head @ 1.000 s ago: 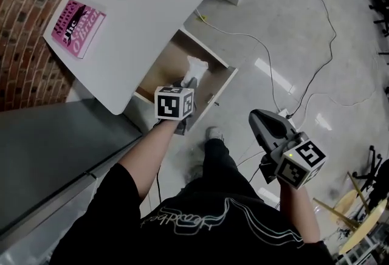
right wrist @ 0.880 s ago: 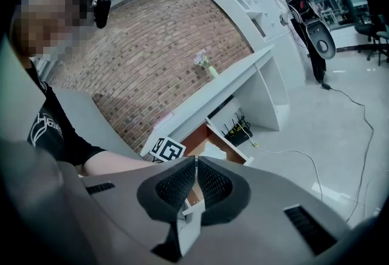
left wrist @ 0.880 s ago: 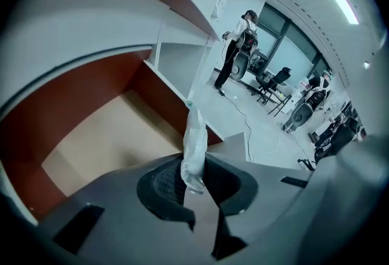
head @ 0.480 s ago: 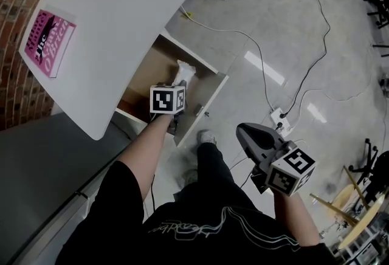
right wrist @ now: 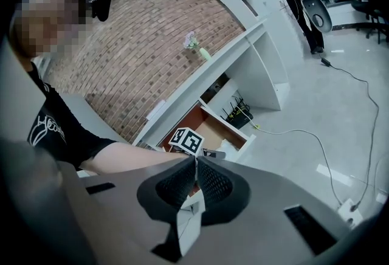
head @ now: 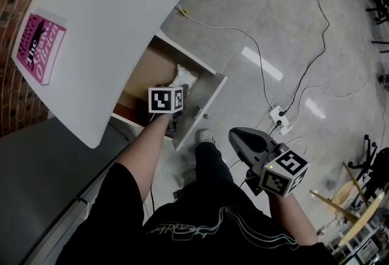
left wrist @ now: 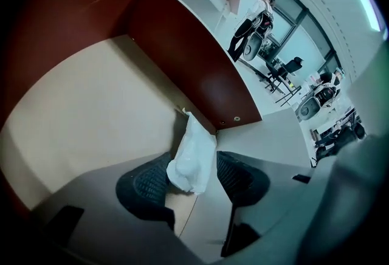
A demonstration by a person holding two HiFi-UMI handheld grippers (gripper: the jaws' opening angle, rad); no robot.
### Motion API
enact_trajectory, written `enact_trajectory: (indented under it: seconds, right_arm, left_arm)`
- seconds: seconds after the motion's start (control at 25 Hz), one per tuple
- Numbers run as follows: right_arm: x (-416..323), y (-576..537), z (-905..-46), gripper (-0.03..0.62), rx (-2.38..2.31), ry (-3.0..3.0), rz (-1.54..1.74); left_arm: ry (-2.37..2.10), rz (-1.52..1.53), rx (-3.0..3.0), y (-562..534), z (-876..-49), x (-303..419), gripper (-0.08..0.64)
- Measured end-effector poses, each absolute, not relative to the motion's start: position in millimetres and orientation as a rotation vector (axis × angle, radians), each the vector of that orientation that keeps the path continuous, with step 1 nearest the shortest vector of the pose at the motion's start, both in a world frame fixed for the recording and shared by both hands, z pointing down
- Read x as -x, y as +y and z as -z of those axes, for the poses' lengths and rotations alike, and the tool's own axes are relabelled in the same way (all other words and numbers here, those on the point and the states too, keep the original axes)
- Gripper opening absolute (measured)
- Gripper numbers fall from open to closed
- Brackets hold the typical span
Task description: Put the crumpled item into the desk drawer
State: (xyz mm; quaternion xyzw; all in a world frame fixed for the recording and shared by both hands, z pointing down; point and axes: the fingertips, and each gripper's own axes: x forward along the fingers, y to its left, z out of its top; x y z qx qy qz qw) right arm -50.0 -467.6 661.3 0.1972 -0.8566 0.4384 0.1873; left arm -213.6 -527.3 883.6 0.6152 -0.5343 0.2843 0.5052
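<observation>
Loosened since a second ago: left gripper (left wrist: 193, 175), jaws opening, crumpled paper (left wrist: 193, 157) slack between them inside the drawer (head: 203, 106). Right gripper (right wrist: 194, 182) clenched, empty. Release step, likely. Next: withdraw straight up without snagging paper.

Left claw (left wrist: 194, 165) opening around item (left wrist: 196, 147), right claw (right wrist: 194, 177) closed

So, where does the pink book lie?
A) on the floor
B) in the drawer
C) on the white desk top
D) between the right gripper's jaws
C: the book lies flat on the desk top, apart from the open drawer.
</observation>
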Motion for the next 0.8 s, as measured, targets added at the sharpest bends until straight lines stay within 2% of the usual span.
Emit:
enact_trajectory:
  seconds: [0.16, 0.28, 0.56, 0.8]
  right_arm:
    - [56, -470, -656, 0.044, -0.55, -2.416, -1.237]
    - [60, -472, -647, 0.044, -0.556, -2.436, -1.229]
    - [68, -467, -613, 0.044, -0.552, -2.495, -1.155]
    - [70, -451, -549, 0.044, -0.558, -2.584, -1.064]
  left_arm:
    - [-1.347, -0.684, -1.499, -531, -874, 220, 0.307]
    - [-1.383, -0.647, -1.518, -535, -855, 224, 0.333]
    - [-1.394, -0.545, -1.559, -524, -790, 215, 0.337]
    - [-1.364, -0.404, -1.671, -474, -684, 193, 0.314]
